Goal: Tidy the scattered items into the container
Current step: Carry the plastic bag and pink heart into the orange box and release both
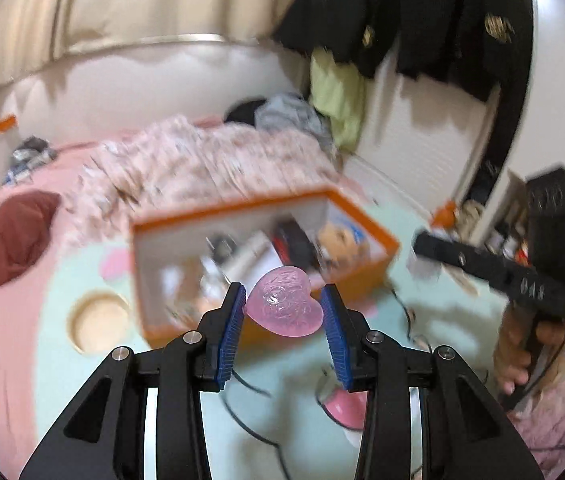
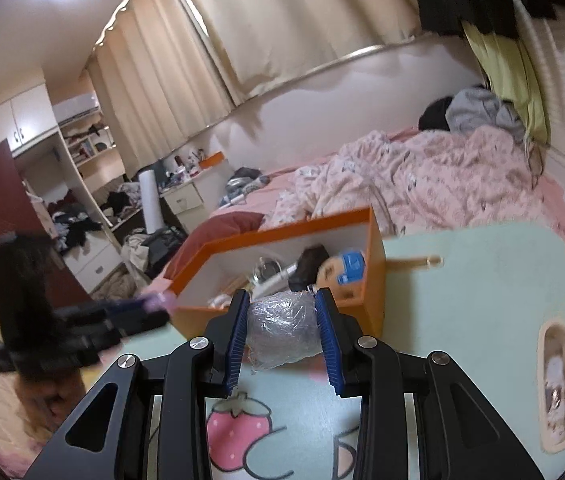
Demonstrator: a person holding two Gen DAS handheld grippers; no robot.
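My left gripper [image 1: 283, 307] is shut on a pink translucent heart [image 1: 285, 302], held above the near edge of the orange box [image 1: 266, 204] on the pale green table [image 1: 302, 428]. The box holds a doll with a blue cap [image 1: 340, 240] and several small items. In the right wrist view, my right gripper [image 2: 282, 326] is shut on a clear plastic-wrapped bundle [image 2: 280, 328], just in front of the orange box [image 2: 282, 232]. The left gripper [image 2: 138, 312] shows blurred at the left. The right gripper [image 1: 494, 270] shows at the right of the left wrist view.
The green table has a strawberry print [image 2: 238, 432] and oval handle cut-outs [image 2: 556, 384]. A pink and white object [image 1: 342, 404] and black cables [image 1: 250, 392] lie on it. Behind is a bed with a pink quilt [image 2: 422, 176] and a dark red pillow [image 1: 10, 236].
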